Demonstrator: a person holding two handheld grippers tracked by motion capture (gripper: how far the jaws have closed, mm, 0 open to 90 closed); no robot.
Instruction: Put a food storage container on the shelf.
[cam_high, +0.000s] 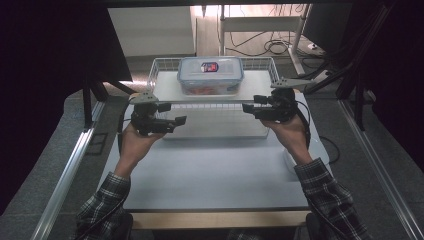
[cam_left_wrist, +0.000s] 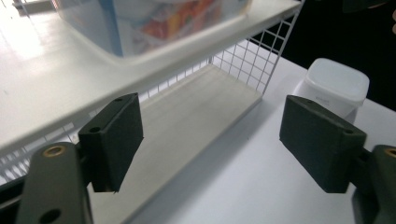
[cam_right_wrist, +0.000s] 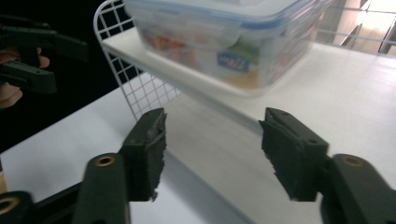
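Your left claw and right claw gape empty before the rack holding the box; the left gripper view adds a tub on the worktop.

Food container: clear glossy plastic, blue-rimmed lid. Beneath it, shelf rack: white wire mesh, smooth matt boards. Beside rack, tub: white matt plastic. Table: smooth, matt.
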